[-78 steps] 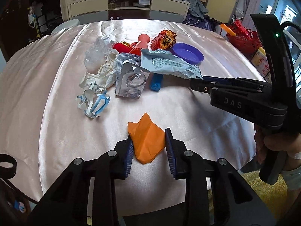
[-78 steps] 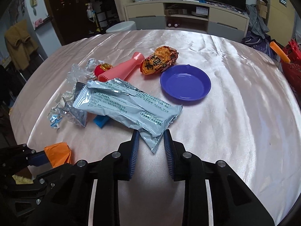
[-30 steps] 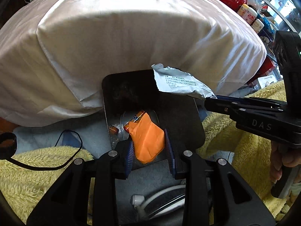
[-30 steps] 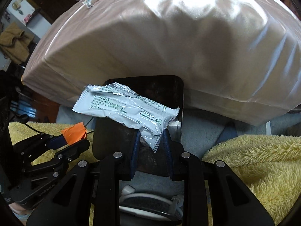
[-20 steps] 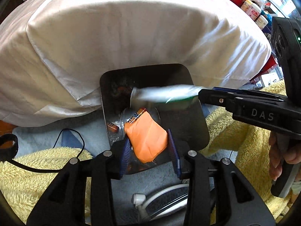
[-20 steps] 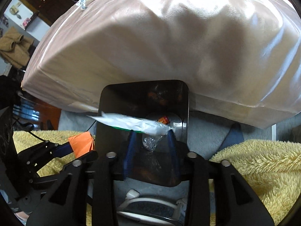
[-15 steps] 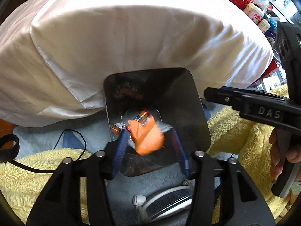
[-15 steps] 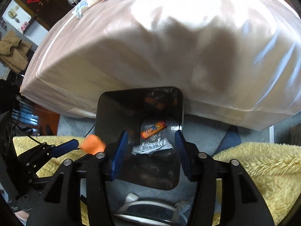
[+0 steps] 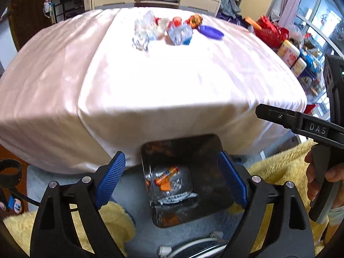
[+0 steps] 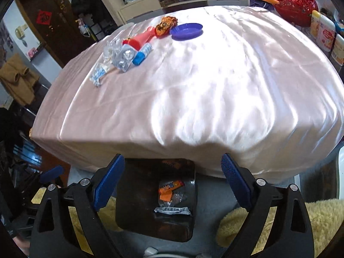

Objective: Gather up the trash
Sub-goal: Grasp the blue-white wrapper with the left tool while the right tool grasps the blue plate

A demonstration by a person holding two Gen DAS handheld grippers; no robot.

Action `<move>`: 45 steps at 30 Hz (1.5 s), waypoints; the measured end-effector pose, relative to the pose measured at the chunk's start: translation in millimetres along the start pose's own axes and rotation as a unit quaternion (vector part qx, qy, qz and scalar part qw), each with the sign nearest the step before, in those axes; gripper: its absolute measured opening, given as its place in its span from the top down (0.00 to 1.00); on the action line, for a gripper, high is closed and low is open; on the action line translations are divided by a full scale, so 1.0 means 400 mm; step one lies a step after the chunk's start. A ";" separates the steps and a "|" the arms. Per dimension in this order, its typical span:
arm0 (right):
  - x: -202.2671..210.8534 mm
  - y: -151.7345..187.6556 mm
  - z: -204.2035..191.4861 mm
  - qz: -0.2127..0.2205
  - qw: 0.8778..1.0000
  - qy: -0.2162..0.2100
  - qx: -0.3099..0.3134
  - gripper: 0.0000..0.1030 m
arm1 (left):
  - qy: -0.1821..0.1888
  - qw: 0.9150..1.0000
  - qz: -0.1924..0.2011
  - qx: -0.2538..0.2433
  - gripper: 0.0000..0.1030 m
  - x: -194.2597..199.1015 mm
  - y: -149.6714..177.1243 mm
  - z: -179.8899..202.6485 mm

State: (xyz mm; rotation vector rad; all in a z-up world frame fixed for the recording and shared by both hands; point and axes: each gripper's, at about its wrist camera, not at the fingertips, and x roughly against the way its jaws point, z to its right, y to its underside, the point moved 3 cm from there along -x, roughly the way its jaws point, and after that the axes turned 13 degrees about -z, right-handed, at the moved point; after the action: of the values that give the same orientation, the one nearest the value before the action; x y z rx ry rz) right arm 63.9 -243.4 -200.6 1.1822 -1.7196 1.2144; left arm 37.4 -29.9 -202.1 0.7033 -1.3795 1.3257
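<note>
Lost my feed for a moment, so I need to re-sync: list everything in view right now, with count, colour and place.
trash bin: one, black, on the floor below the table edge
orange wrapper: one, orange, inside the bin
silver wrapper: one, silver-white, inside the bin
table: one, pinkish satin cloth
purple dish: one, far side of the table
orange snack bag: one, left of the dish
clear plastic litter: a pile, clear and blue
left claw: black, blue pads, open, empty
right claw: black, blue pads, open, empty
</note>
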 end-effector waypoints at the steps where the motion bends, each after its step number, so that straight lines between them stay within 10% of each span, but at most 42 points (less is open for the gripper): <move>1: 0.009 -0.020 0.006 0.006 1.000 0.000 -0.002 0.11 | 0.000 1.000 0.007 0.002 0.19 0.010 -0.014 -0.005; 23: -0.031 -0.387 0.030 0.054 0.998 0.041 -0.005 0.12 | -0.024 0.999 0.029 0.010 0.22 -0.022 -0.341 -0.089; 45: -0.213 -0.613 0.024 0.021 0.994 0.104 0.018 0.02 | -0.026 0.999 0.003 0.018 0.66 -0.139 -0.480 -0.121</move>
State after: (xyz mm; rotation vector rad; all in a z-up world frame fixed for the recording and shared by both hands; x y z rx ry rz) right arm 322.9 -263.3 -207.0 1.0057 -1.5793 1.3487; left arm 242.7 -38.4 -198.3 0.7634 -1.4043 1.3485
